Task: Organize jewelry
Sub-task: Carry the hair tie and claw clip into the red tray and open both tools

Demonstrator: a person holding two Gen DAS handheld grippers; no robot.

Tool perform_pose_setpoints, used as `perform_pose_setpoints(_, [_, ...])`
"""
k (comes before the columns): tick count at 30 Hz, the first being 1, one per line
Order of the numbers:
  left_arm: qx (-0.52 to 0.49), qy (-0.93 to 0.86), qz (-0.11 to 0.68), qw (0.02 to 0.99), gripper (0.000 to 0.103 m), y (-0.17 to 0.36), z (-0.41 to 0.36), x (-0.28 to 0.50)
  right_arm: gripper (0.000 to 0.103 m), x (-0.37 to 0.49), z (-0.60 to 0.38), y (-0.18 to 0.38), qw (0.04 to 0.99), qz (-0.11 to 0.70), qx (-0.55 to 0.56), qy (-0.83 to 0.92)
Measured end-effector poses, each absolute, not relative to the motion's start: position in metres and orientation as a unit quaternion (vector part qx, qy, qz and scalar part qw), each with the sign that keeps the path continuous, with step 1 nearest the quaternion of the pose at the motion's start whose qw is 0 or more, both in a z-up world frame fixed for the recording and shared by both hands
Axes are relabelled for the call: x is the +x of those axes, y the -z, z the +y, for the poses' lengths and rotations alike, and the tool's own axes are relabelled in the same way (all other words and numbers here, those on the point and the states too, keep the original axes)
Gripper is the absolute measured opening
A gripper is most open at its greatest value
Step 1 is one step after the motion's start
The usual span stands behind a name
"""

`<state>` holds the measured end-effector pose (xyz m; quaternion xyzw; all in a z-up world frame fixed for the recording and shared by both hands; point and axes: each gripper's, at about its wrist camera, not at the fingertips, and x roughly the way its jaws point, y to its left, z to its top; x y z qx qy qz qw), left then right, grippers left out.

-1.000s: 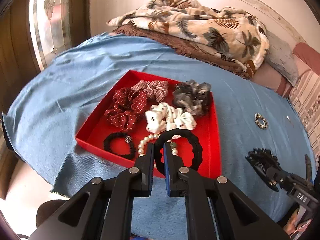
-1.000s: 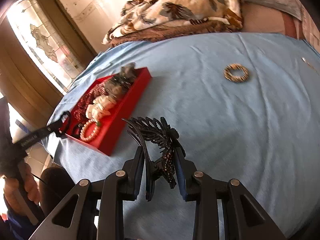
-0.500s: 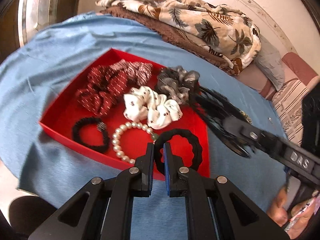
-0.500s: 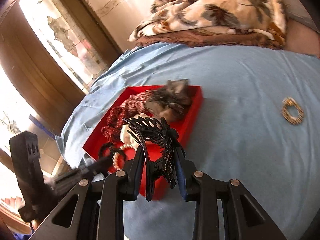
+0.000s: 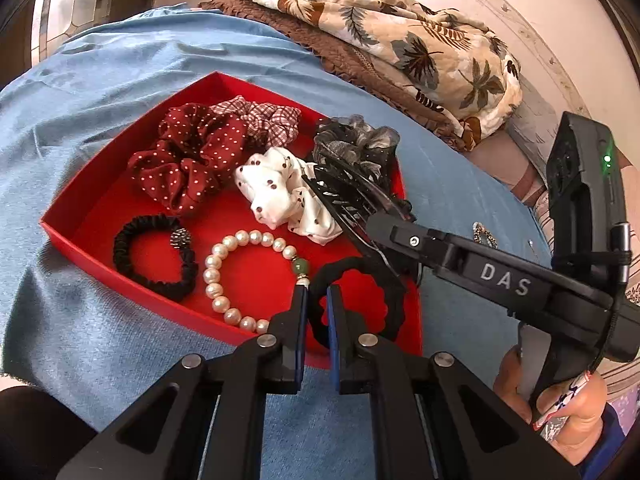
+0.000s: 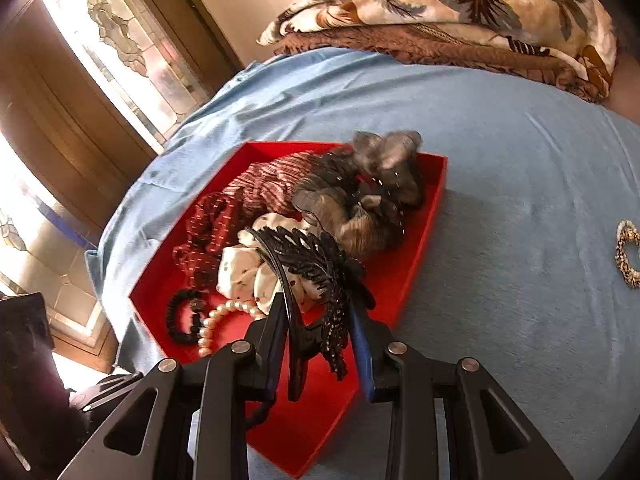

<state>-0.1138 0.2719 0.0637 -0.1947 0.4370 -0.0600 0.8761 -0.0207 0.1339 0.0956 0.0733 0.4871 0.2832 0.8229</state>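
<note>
Right wrist view: we find the right tool point(image 6: 320, 320) part-closed on a black leaf-pattern hair claw point(image 6: 316, 268), its pads pressing the claw's hinge end at lower centre of the frame. A second ago this tool held the same claw over bare blue bedsheet point(image 6: 500, 160), with the red tray point(image 6: 436, 196) off at left; now the claw hangs over the tray's near right area, above the white spotted scrunchie point(image 6: 240, 272). We judge the carry complete and the release the step outstanding.

In the left wrist view, the left tool point(image 5: 316, 300) is all but shut on a black hair tie point(image 5: 360, 276) at lower centre, the loop standing over the tray's near right corner. It has sunk lower toward the tray floor over the same second. The right tool now enters this view from the right, its claw lying across the grey scrunchie point(image 5: 356, 140).

Already in the tray: a pearl bracelet point(image 5: 240, 276), a small black tie with charm point(image 5: 156, 256), and two red scrunchies point(image 5: 188, 160) at upper left. One beaded ring point(image 6: 628, 256) remains on the bed at right, outside the tray. Both tools crowd one corner; we judge a collision possible.
</note>
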Motion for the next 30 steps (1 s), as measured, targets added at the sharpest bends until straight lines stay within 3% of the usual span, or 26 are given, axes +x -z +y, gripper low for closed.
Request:
perform_pose_setpoints(7, [-0.184, 0.062, 0.431, 0.881, 0.013, -0.065, 0.268, -0.116, 0.035, -0.022, 0.13, -0.096, 0.827, 0.484, 0.076, -0.275])
perform_pose_setpoints(14, [-0.164, 0.058, 0.416, 0.892, 0.037, -0.072, 0.261, -0.122, 0.046, -0.03, 0.122, -0.109, 0.837, 0.468, 0.08, -0.271])
perform_pose_setpoints(18, [-0.15, 0.053, 0.41, 0.898, 0.042, -0.077, 0.257, -0.127, 0.048, -0.034, 0.112, -0.115, 0.841, 0.463, 0.09, -0.267])
perform_pose_setpoints(24, [-0.128, 0.03, 0.398, 0.908, 0.059, -0.091, 0.251, -0.135, 0.05, -0.045, 0.091, -0.119, 0.845, 0.458, 0.103, -0.257])
perform_pose_setpoints(30, [-0.093, 0.005, 0.398, 0.913, 0.061, -0.099, 0.241, -0.142, 0.05, -0.055, 0.069, -0.115, 0.848, 0.459, 0.109, -0.24])
